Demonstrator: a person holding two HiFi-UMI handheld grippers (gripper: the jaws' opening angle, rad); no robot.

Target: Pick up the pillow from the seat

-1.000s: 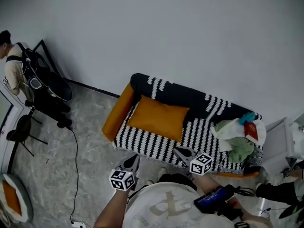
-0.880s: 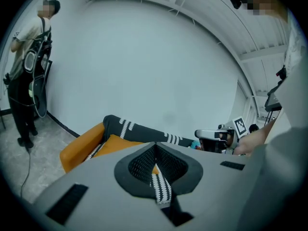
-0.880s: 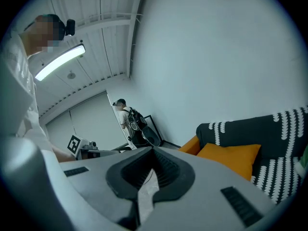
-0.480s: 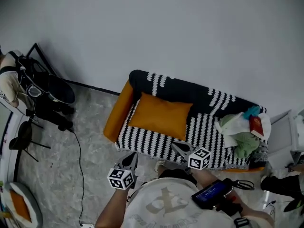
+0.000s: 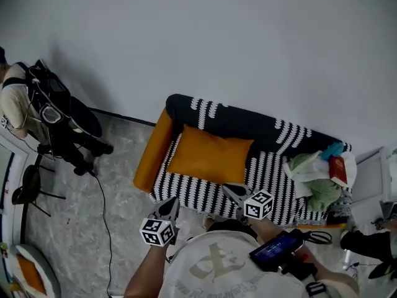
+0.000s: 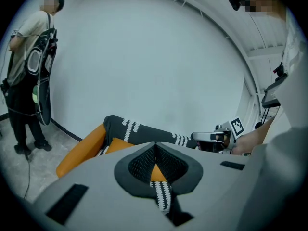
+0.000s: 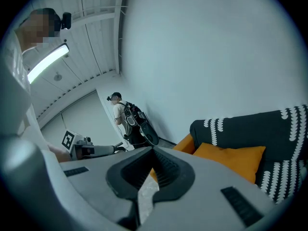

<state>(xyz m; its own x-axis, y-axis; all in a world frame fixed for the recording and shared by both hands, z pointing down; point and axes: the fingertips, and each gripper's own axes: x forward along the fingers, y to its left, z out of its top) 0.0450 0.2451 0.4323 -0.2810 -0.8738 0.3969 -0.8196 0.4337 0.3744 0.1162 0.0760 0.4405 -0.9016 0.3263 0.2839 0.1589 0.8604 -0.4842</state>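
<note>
In the head view, the orange pillow (image 5: 209, 158) lies on the seat (image 5: 265, 172) of a black-and-white striped sofa (image 5: 186, 194). It sits toward the left end, beside the orange armrest (image 5: 152, 151), with its far edge against the dark backrest (image 5: 236, 121). At the sofa's right end is a heap of clothes (image 5: 313, 185) with a red item (image 5: 339, 169) on top. The left gripper (image 5: 170, 206) and the right gripper (image 5: 231, 191) hover low in the picture at the sofa's front edge, both short of the pillow and touching nothing. A second person (image 5: 13, 104) wearing a backpack stands far left near a black chair (image 5: 25, 188), and a cable (image 5: 102, 210) trails across the mottled floor (image 5: 74, 228). In the left gripper view, the jaws are pressed together with nothing between them. The pillow's orange and the seat's stripes show just past their tips, the right gripper (image 6: 211, 136) reaches in from the right, and the second person (image 6: 26, 71) stands at the left. In the right gripper view, that gripper's jaws are likewise closed and empty. The pillow (image 7: 231, 160) rests on the seat to the right against the backrest, apart from the tips. The left gripper (image 7: 96, 149) shows at the left, the second person (image 7: 119, 117) stands in the distance, and a strip light (image 7: 48, 61) glows overhead.
</note>
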